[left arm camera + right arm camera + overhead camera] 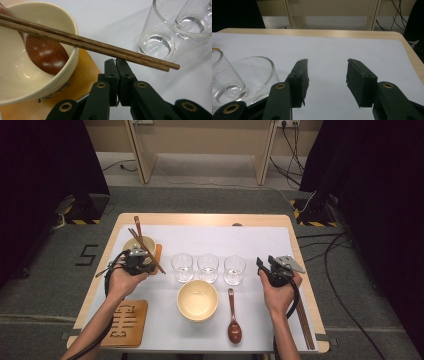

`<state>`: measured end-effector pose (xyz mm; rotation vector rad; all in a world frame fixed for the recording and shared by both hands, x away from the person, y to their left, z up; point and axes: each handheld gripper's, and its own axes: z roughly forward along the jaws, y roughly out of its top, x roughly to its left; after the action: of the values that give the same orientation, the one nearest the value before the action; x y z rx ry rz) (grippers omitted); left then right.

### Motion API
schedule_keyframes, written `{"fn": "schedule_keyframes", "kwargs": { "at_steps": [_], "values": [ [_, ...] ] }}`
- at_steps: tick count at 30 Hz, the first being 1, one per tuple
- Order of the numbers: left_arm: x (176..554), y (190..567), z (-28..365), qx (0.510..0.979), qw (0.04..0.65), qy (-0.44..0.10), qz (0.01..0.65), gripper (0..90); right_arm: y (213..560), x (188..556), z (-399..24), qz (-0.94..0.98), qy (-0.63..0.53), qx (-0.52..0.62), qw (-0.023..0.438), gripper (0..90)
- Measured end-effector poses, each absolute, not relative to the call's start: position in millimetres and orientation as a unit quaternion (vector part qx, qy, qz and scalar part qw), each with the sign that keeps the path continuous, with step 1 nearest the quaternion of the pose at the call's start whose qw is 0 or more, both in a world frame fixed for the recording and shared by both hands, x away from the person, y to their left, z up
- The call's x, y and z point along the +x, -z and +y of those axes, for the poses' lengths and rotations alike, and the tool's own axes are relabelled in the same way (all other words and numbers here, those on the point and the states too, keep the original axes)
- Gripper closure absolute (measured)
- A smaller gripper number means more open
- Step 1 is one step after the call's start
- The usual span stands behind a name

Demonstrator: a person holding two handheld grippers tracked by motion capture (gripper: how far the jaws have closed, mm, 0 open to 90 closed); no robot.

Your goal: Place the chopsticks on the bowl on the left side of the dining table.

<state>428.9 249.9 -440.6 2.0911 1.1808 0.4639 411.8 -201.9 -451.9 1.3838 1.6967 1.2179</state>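
Chopsticks: a wooden pair [90, 44] lies slanted across the rim of the cream bowl [17, 82] in the left gripper view, tips reaching toward the right of the frame; in the high view the same pair [145, 247] sits at the left of the frame, sticking up past the bowl.
Left gripper: [115, 61] jaws pressed together with nothing between them, tips just under the chopsticks' free end; whether they touch the wood cannot be told.
Bowl contents: a brown wooden spoon [46, 53] rests inside, under the chopsticks.
Coaster: the bowl stands on a wooden coaster [82, 75], lower centre of the left gripper view.
Glasses: three clear tumblers [208, 267] stand in a row at the middle of the high view; the nearest one [170, 37] is at upper right of the left gripper view.
Right gripper: [327, 80] jaws spread apart, empty, over the white mat [332, 50], with a glass [242, 80] at lower left of its frame.
Centre: a second cream bowl [197, 300] and another spoon [234, 317] lie at lower middle of the high view.
Right edge: another pair of chopsticks [305, 320] lies beside the right forearm.
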Motion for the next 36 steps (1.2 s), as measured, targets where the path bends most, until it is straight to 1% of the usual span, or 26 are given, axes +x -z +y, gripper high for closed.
{"fn": "schedule_keyframes", "kwargs": {
  "at_steps": [16,36],
  "values": [
    [436,439,237,0.806,0.342,-0.175,0.45,86.4,452,412,-202,0.643,-0.462,0.525,0.312,52.3],
    [442,439,234,0.808,0.341,-0.172,0.448,85.8,453,412,-203,0.643,-0.462,0.526,0.311,52.2]
  ]
}}
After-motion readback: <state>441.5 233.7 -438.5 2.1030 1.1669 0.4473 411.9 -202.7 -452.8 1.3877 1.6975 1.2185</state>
